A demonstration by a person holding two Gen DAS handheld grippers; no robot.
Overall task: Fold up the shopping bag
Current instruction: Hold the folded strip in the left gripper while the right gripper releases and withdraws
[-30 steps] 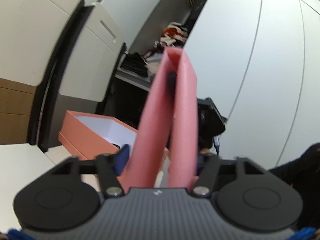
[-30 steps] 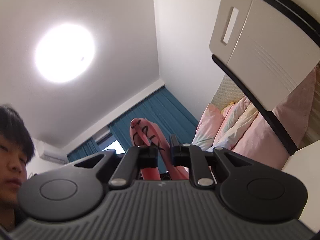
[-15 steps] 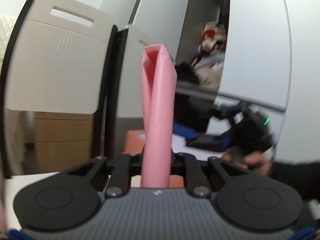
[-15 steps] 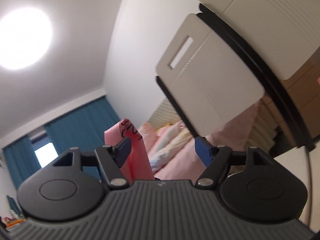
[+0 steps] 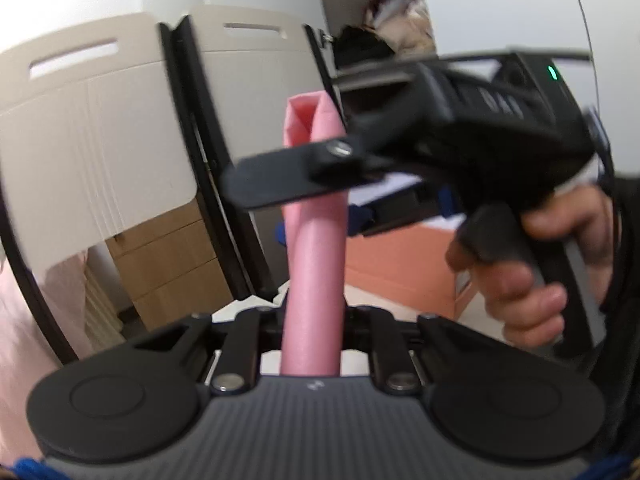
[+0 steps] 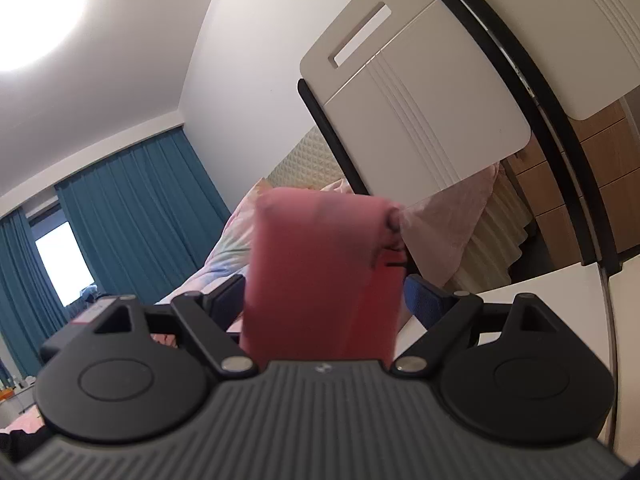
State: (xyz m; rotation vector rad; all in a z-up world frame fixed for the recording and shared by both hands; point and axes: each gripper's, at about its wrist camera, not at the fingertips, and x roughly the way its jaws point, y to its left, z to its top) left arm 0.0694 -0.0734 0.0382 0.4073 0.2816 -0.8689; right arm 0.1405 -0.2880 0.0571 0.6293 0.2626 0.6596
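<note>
A pink shopping bag (image 5: 314, 272), folded into a narrow strip, stands up out of my left gripper (image 5: 312, 320), which is shut on its lower part. The strip's open top (image 5: 308, 120) shows a fold. In the left wrist view my right gripper comes in from the right, and its upper finger (image 5: 276, 180) crosses in front of the strip. In the right wrist view the bag (image 6: 320, 280) fills the space between the jaws of my right gripper (image 6: 324, 300). Those jaws are opening, and the blue pads (image 6: 424, 300) stand at the bag's sides.
A person's hand (image 5: 528, 280) holds the right gripper's handle. White chair backs with handle slots (image 5: 100, 152) stand behind. An orange box (image 5: 392, 264) sits on the white table (image 6: 540, 292). Wooden drawers (image 5: 172, 264), pink bedding (image 6: 440, 220) and blue curtains (image 6: 132, 208) lie beyond.
My right gripper went from shut on the bag to wide apart and swung across in front of the left one. My left gripper closed on the bag, rolled and turned.
</note>
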